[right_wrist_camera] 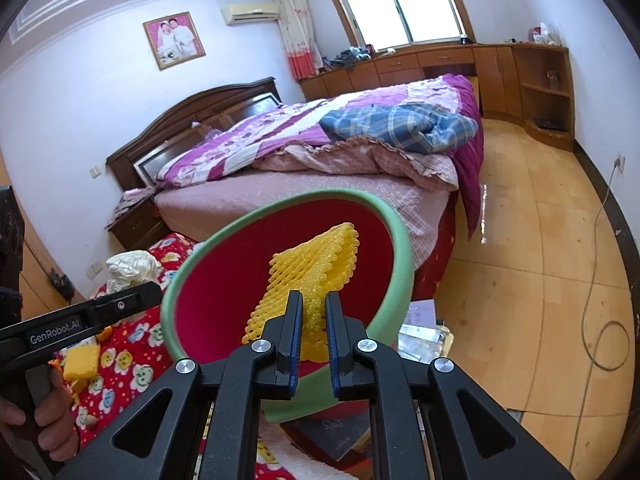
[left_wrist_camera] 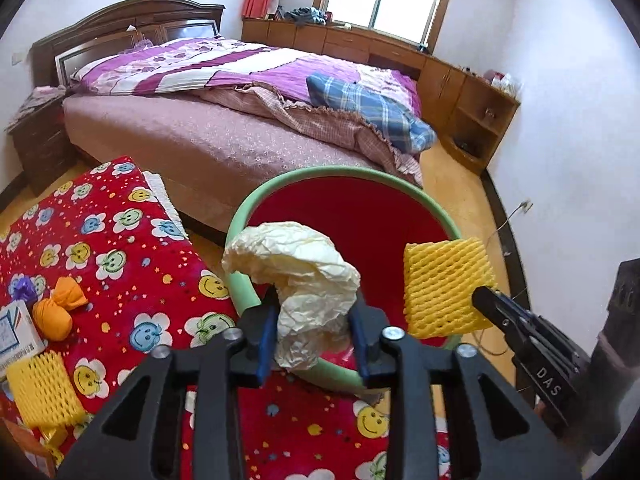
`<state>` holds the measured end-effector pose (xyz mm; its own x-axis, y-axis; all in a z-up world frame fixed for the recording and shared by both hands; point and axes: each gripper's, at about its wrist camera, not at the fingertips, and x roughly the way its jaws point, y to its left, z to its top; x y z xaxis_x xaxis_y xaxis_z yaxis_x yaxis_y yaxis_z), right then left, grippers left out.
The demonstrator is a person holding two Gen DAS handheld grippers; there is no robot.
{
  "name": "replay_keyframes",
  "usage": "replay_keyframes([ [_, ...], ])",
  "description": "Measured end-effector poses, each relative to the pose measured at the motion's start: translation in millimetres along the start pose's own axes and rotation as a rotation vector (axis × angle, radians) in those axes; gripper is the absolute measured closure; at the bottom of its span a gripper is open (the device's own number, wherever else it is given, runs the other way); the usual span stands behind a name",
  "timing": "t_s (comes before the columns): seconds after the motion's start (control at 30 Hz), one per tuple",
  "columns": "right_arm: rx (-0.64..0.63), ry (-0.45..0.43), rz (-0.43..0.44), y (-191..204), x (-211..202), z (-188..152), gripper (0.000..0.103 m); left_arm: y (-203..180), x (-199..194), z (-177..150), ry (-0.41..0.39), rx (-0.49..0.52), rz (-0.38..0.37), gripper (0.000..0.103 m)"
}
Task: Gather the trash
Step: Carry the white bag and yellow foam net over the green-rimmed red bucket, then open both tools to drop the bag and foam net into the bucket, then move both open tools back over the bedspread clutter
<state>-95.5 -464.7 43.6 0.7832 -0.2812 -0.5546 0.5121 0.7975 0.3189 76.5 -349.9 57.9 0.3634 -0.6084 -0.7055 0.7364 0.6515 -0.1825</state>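
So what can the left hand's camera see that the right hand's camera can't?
Only the left view shows the orange pouch and white box on the red cloth, and the paper between the left gripper fingers.

Only the right view shows the framed photo, air conditioner and a hand.

Both show the bin, the crumpled paper, the yellow foam net pinched by the right gripper, and the bed.
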Motion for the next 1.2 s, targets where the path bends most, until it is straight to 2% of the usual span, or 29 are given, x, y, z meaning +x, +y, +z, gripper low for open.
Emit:
replay_keyframes([
  [0.07, 0.013, 0.009, 0.004, -4, 3, 0, 0.089, -2, 3, 0, 0.0, 0.016, 0.016, 0.059],
  [0.17, 0.025, 0.018, 0.009, -6, 6, 0, 0.086, -4, 6, -2, -0.001, 0.03, 0.024, 0.055],
  [0.3, 0.033, 0.019, 0.01, -7, 7, 0, 0.081, -5, 7, -2, 0.004, 0.034, 0.027, 0.055],
  [0.6, 0.033, 0.014, 0.015, -4, 3, 1, 0.078, 1, -4, -8, 0.006, 0.007, 0.021, 0.055],
  [0.7, 0.029, 0.01, 0.02, -1, 0, 0, 0.069, 6, -14, -11, -0.009, -0.017, 0.029, 0.055],
  [0.9, 0.019, 0.006, 0.035, 8, -5, -1, 0.059, 20, -32, -18, -0.019, -0.069, 0.045, 0.055],
  [1.2, -0.007, 0.016, 0.072, 29, -9, -6, 0.049, 49, -65, -36, -0.04, -0.135, 0.105, 0.055],
])
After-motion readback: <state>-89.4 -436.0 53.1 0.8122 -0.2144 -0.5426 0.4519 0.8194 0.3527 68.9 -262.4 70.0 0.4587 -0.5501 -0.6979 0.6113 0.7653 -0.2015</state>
